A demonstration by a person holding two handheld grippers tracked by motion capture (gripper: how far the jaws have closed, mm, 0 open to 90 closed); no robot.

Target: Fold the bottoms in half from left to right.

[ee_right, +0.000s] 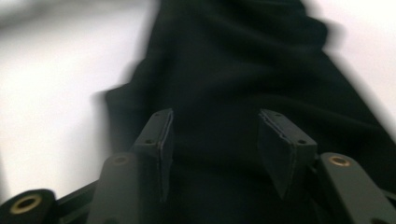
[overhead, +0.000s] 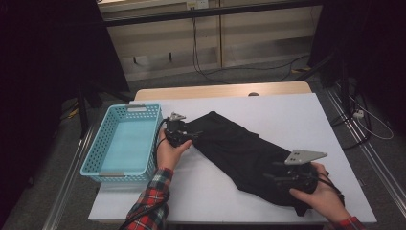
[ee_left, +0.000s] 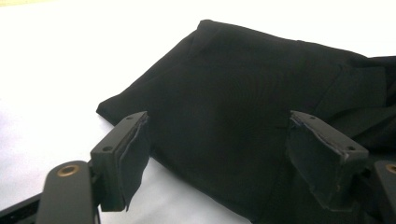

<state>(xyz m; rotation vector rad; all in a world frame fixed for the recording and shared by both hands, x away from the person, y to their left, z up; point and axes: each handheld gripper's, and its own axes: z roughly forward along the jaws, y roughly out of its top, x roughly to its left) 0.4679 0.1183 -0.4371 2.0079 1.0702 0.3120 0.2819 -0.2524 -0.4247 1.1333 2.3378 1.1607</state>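
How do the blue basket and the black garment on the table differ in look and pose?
The blue basket is rigid, perforated and stands upright at the table's left edge; the black garment is soft and lies flat, slanting across the white table. The basket stands untouched; both tools sit at the garment's ends.

Garment [overhead: 239, 153]: plain black cloth, no print or pattern.
Bench [overhead: 287, 115]: white top; pale wood edge along the far side.
Basket [overhead: 106, 165]: light blue plastic, walls pierced in a regular grid of small holes; grey handle strips at both ends.
Left gripper [overhead: 196, 135]: black body.
Right gripper [overhead: 268, 170]: black, with a grey three-cornered plate; fingers [ee_right: 161, 140] black, brass-coloured rivets.
Sleeve [overhead: 151, 201]: red, white and dark plaid check.
Floor [overhead: 268, 72]: grey.
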